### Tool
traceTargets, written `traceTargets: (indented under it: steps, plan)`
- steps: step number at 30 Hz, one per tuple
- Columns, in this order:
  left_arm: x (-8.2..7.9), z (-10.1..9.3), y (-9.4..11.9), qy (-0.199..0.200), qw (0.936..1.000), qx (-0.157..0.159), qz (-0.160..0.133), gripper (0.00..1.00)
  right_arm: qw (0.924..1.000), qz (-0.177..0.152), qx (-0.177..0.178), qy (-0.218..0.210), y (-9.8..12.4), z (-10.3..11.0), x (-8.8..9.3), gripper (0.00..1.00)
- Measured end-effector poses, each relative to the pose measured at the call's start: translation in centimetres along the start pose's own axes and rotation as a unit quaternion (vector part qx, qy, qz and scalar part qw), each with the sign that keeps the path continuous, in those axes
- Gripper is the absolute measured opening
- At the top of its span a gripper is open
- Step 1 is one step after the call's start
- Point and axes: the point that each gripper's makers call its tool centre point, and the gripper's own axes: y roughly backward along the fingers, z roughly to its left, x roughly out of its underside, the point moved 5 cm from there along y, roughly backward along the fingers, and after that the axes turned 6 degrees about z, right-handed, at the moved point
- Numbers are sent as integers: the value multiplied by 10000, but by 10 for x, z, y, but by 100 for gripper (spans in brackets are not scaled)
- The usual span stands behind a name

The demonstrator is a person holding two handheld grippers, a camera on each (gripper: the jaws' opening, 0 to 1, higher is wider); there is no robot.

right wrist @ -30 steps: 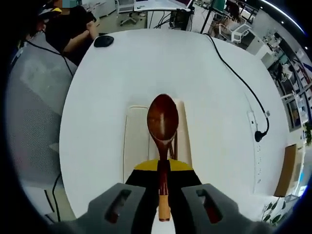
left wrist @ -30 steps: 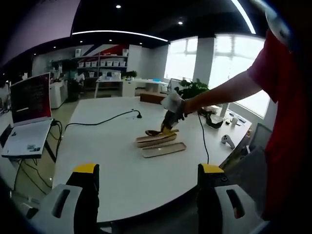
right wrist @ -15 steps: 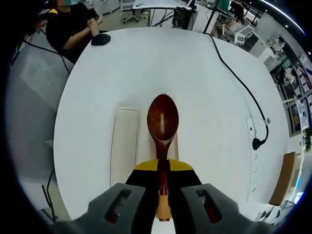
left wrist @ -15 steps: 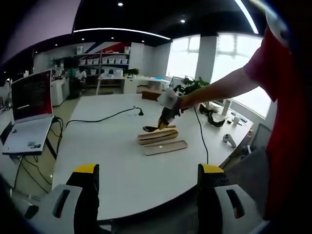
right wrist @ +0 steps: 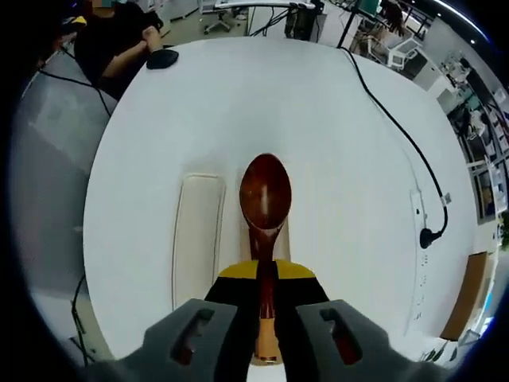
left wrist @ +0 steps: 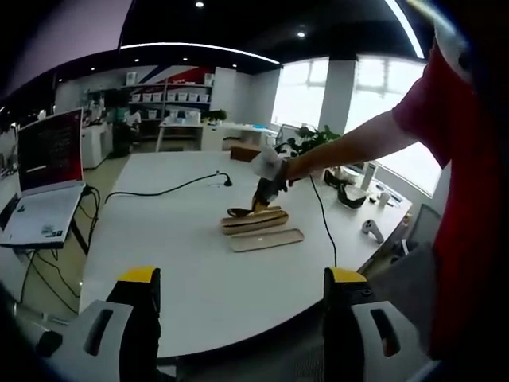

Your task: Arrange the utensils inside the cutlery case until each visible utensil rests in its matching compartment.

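In the right gripper view, the right tongs (right wrist: 266, 274) rise from the bottom centre of the frame and pinch the handle of a dark wooden spoon (right wrist: 265, 195), whose bowl points up toward the middle of the frame. The spoon is held above the cutlery case (right wrist: 281, 235), a pale narrow box that shows on either side of the handle and lies on the white round surface (right wrist: 238, 103). Just beside the case, to its left in the frame, lies its pale lid (right wrist: 196, 239), a long flat piece with rounded corners, set apart from the case by a thin strip of surface. A black cable (right wrist: 398, 127) runs along the upper right of the frame down to a plug near the right edge. A dark computer mouse (right wrist: 162, 57) sits at the upper left, near a seated person in black.

In the left gripper view, the left tongs (left wrist: 238, 318) stand spread wide at the bottom of the frame, with nothing between them, well apart from the work. Near the middle of the frame a person's arm in a red sleeve reaches in from the right, and the right tongs hold the spoon (left wrist: 242, 211) just over the case (left wrist: 254, 220), with the lid (left wrist: 266, 239) lying below it in the frame. A laptop (left wrist: 44, 187) stands at the left edge.
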Motion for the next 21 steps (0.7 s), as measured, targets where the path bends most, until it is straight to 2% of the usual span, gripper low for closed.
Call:
traceTargets:
  steps: [9,14,21]
  plan:
    - [2,1,1,13,10000,-60,36,86,9999,86,-60,-21,-11,0,-2,1]
    - [2,1,1,30,10000,-62,40,86,9997,196,-101,-84,-22,3,3,1]
    - [3,2,0,43,10000,-69,54,86,9996,223,-147,-88,-25,4,0,1]
